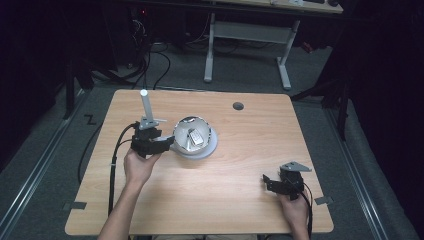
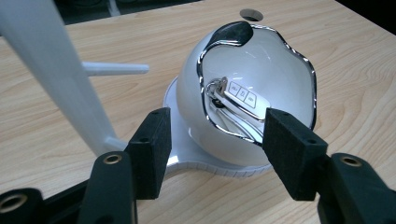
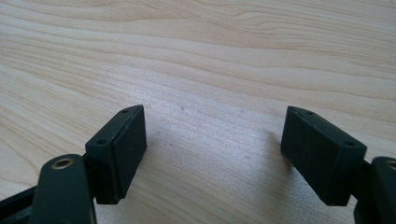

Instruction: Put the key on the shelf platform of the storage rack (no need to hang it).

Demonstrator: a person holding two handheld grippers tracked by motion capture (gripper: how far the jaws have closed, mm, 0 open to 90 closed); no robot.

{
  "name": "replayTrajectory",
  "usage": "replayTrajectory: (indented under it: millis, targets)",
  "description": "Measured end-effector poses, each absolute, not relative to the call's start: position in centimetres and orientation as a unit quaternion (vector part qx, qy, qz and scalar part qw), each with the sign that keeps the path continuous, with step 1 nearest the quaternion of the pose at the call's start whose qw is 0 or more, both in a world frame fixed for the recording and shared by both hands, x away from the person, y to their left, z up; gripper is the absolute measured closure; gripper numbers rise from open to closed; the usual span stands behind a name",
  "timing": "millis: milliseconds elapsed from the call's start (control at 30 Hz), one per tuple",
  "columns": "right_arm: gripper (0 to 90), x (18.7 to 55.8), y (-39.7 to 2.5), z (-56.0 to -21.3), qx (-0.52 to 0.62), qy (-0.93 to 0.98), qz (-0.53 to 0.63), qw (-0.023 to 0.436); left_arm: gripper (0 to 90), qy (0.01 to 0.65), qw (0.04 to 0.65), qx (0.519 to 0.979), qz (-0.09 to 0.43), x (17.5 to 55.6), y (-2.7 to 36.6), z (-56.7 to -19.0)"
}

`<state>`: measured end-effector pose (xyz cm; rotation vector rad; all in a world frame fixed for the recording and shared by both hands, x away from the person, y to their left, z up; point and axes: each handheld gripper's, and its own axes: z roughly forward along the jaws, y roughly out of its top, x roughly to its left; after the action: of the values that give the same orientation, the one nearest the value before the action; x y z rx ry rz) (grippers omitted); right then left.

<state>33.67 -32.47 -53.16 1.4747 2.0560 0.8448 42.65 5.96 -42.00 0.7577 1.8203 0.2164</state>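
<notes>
Grippers both open: left gripper (image 2: 212,151) straddles the bowl (image 2: 280,60) rim, perhaps touching; right gripper (image 3: 212,154) over bare table (image 3: 201,56).

In the high view the person is cut off by the bottom edge, so just forearms and hands appear. The left gripper (image 1: 159,145) has its jaw tips hidden against the side of the white bowl (image 1: 192,135), and what lies in the bowl is too small to make out there. A far desk (image 1: 260,30) is cropped by the top edge, and the surrounding floor fades into darkness. In the left gripper view the white stand (image 2: 51,70) runs off the top left corner, and the key fob (image 2: 238,100) is partly hidden behind the bowl's chrome rim (image 2: 205,88). In the right gripper view the right gripper (image 3: 212,154) is cropped at the bottom edge
</notes>
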Motion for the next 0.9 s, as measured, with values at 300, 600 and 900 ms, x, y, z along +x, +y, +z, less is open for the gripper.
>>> replayTrajectory:
  millis: [300, 600, 900]
  targets:
    - [22.8, 33.7, -32.5, -53.2, 0.537, 0.749, 0.308, 0.236, 42.0, 0.767, 0.549, 0.319, 0.094, 42.2, 7.1, -42.0]
    - [22.8, 33.7, -32.5, -53.2, 0.537, 0.749, 0.308, 0.236, 42.1, 0.770, 0.553, 0.300, 0.100, 41.7, 8.4, -42.1]
    - [22.8, 33.7, -32.5, -53.2, 0.538, 0.749, 0.308, 0.235, 42.0, 0.776, 0.551, 0.289, 0.098, 41.2, 9.2, -42.2]
